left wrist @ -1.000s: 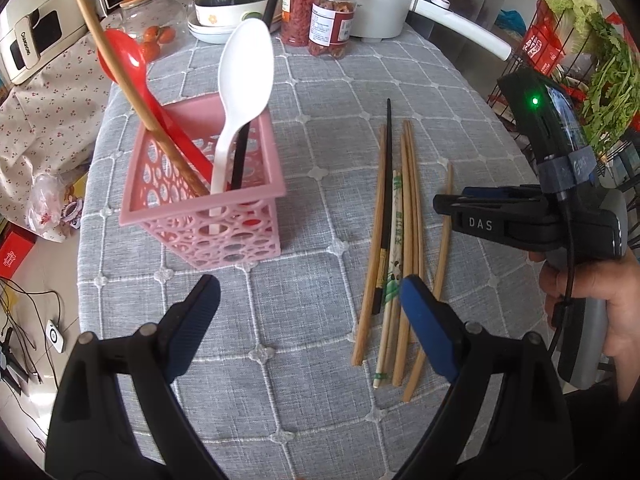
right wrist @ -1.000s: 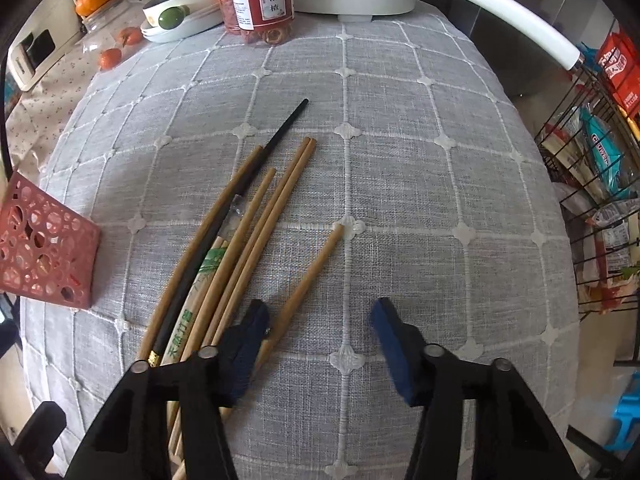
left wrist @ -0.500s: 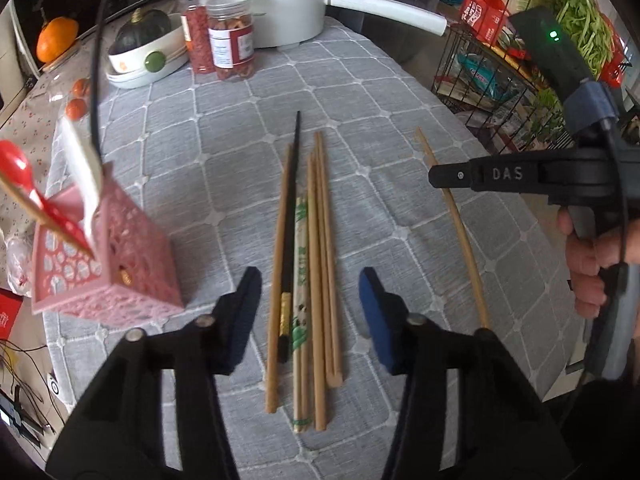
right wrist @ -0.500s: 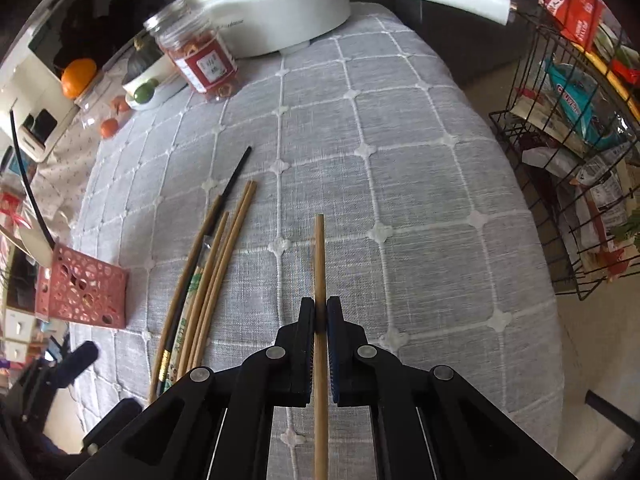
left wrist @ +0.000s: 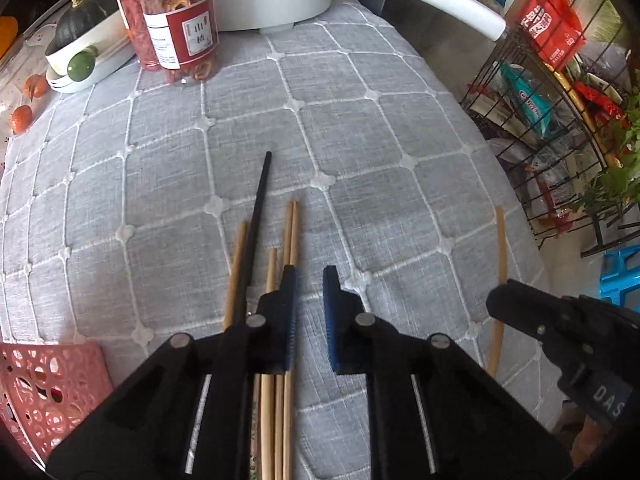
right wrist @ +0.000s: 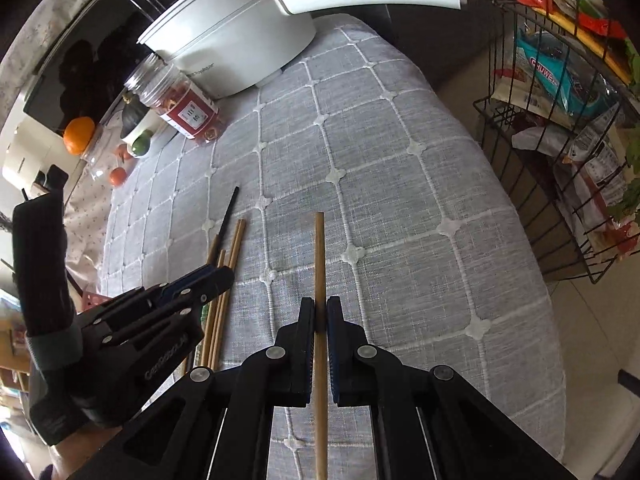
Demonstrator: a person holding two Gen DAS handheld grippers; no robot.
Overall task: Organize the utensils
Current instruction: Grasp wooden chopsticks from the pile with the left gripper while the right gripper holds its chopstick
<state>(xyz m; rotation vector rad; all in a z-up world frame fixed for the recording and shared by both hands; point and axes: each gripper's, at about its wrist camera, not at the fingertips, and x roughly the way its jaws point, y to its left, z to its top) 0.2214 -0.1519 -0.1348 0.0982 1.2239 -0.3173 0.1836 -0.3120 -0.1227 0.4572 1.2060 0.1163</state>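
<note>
Grey quilted cloth with white stitched squares covers the counter (left wrist: 352, 128), where the utensils lie. A single wooden chopstick (right wrist: 320, 264) is clamped between the fingers of the right gripper (right wrist: 319, 320), which are pressed tight on it; its far end reaches out over the cloth and its near end runs back under the gripper body. Just left of it, a bundle of wooden chopsticks (left wrist: 291, 236) lies on the cloth side by side, with one black chopstick (left wrist: 258, 208) among them reaching farthest away. The left gripper (left wrist: 309, 284) hangs over the near part of this bundle, its blue-padded fingers narrow, having just been closing, with bare cloth showing in the gap between them; the left pad sits over the right edge of the bundle. At the near left corner stands a pink perforated basket (left wrist: 52, 384). Toward the far edge of the counter are a white pot (right wrist: 240, 40) with a long handle and a clear jar (left wrist: 180, 28) with a red label. Off the right side stands a black wire rack (right wrist: 560, 152) full of packets.
</note>
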